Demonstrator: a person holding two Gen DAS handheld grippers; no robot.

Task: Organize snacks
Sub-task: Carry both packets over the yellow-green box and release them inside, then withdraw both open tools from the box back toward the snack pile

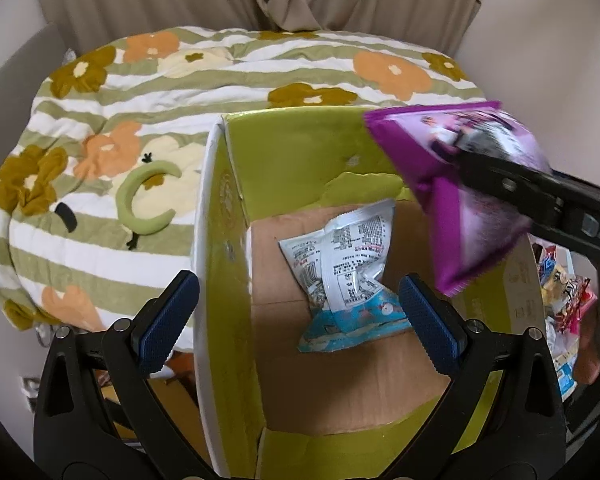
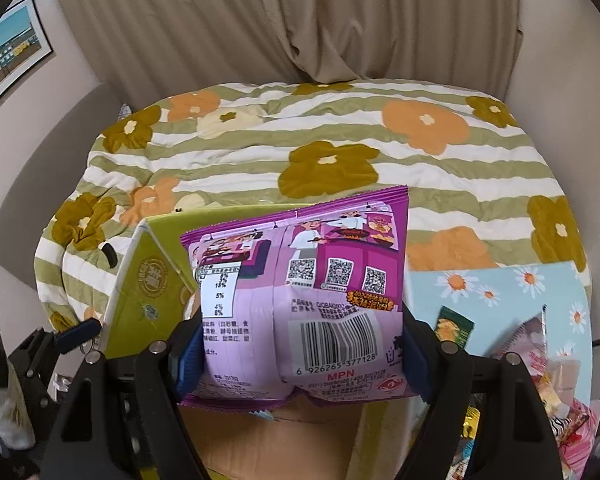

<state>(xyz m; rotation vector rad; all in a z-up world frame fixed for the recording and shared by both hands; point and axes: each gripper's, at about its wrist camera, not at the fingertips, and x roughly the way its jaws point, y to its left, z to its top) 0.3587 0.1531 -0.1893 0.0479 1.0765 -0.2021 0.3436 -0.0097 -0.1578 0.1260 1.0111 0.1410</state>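
A green cardboard box [image 1: 220, 216] stands open on the bed, its brown floor showing. A light blue and white snack bag [image 1: 348, 264] lies inside it. My left gripper [image 1: 300, 312] is open and empty, its left finger outside the box's left wall and its right finger over the box. My right gripper [image 2: 300, 344] is shut on a purple snack bag [image 2: 304, 292], held above the box [image 2: 152, 292]. In the left wrist view that purple bag [image 1: 460, 184] hangs over the box's right side.
A striped flower-pattern quilt [image 2: 340, 152] covers the bed behind the box. Right of the box lies a pale blue daisy cloth [image 2: 500, 292] with several loose snack packets [image 2: 556, 392]; they also show in the left wrist view [image 1: 564, 292]. Beige curtains [image 2: 300, 20] hang behind.
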